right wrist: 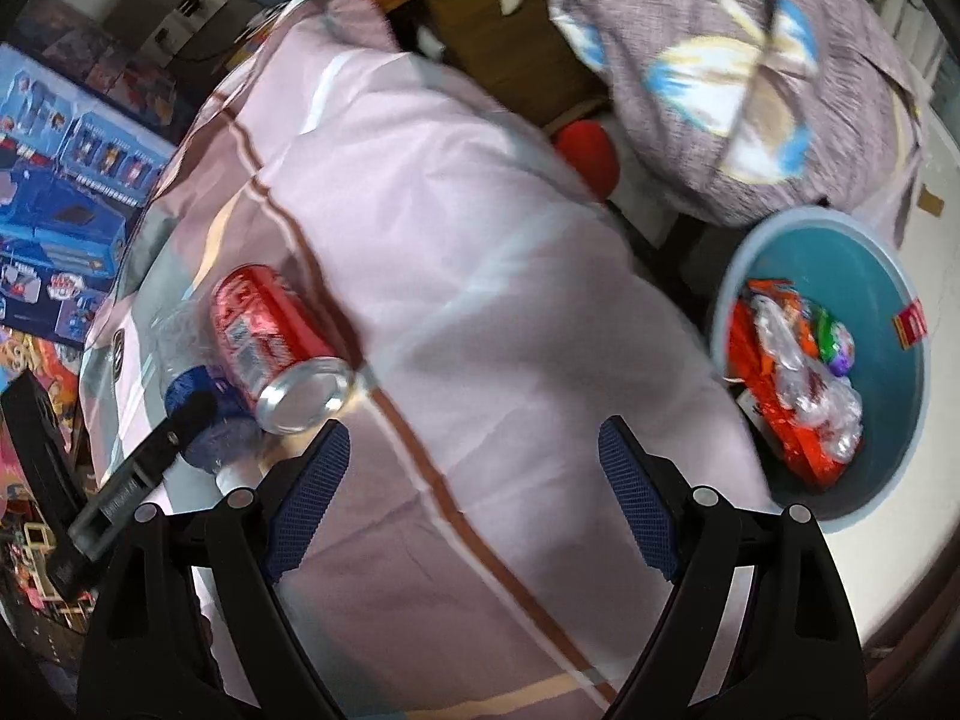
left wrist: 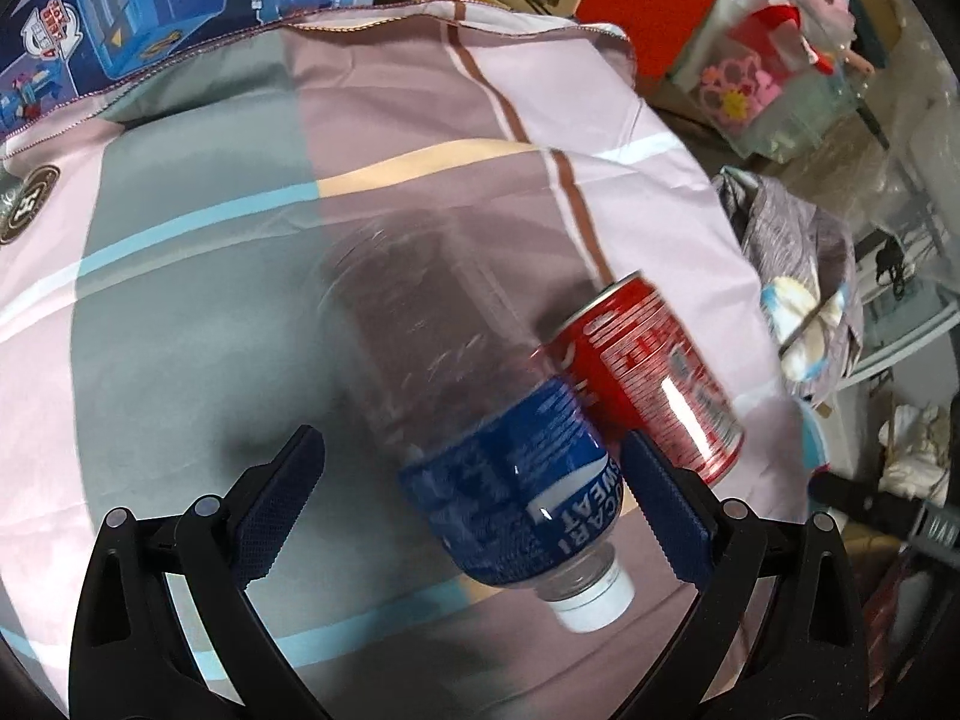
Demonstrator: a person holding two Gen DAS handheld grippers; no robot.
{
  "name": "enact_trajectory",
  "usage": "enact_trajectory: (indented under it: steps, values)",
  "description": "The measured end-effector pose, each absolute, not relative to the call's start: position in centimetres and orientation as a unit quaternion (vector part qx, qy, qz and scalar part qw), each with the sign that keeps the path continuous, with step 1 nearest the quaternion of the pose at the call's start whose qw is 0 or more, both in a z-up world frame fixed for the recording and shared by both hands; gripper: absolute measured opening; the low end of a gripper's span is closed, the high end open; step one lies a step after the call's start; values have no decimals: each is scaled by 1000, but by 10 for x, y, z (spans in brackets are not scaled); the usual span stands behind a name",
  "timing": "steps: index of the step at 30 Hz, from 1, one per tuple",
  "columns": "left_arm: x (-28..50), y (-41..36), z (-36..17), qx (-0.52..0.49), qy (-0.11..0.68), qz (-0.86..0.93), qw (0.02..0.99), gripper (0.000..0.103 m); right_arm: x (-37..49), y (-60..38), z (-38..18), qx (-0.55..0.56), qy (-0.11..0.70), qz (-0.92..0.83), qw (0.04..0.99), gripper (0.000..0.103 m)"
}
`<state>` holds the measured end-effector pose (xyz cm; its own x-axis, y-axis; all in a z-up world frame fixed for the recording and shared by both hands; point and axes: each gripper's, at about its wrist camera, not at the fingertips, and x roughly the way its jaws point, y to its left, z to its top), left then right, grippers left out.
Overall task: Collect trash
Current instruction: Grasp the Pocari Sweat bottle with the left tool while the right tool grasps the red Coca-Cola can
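Left wrist view has the left gripper (left wrist: 468,480) hanging over a clear plastic bottle (left wrist: 480,420) lying on its side on the striped bedsheet (left wrist: 180,330), white cap (left wrist: 594,603) pointing back at the camera. Its jaws stand wide apart, the bottle's blue label sits in the gap but the pads don't look like they're pressing on it, so nothing's gripped yet imo. A red soda can (left wrist: 654,372) lies touching the bottle's side, also tipped over, shiny metal with a ribbed rim.

Over on the right wrist view, the right gripper (right wrist: 474,492) is spread open too, over bare pinkish sheet, nothing between its fingers. Its left finger is just beside the can's silver end. The teal bin (right wrist: 840,264) sits on the floor off the bed's edge, already holding crinkly orange wrappers (right wrist: 786,384) and foil stuff, so I guess that's where both pieces go

Bottle looks thin and squashy, can smooth and rollable on that soft fabric
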<state>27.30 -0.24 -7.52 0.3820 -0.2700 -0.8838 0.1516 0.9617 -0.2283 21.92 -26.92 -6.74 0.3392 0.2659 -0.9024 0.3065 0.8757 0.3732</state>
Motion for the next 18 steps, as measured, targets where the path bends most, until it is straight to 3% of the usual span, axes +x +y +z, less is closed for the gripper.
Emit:
enact_trajectory:
  steps: [8, 18]
  values:
    - [266, 30, -73, -43, 540, -125, 831, 99, 266, -210, -54, 206, 573, 49, 791, 81]
    - [268, 51, -66, -39, 533, -134, 835, 99, 310, -167, -76, 155, 591, 89, 787, 81]
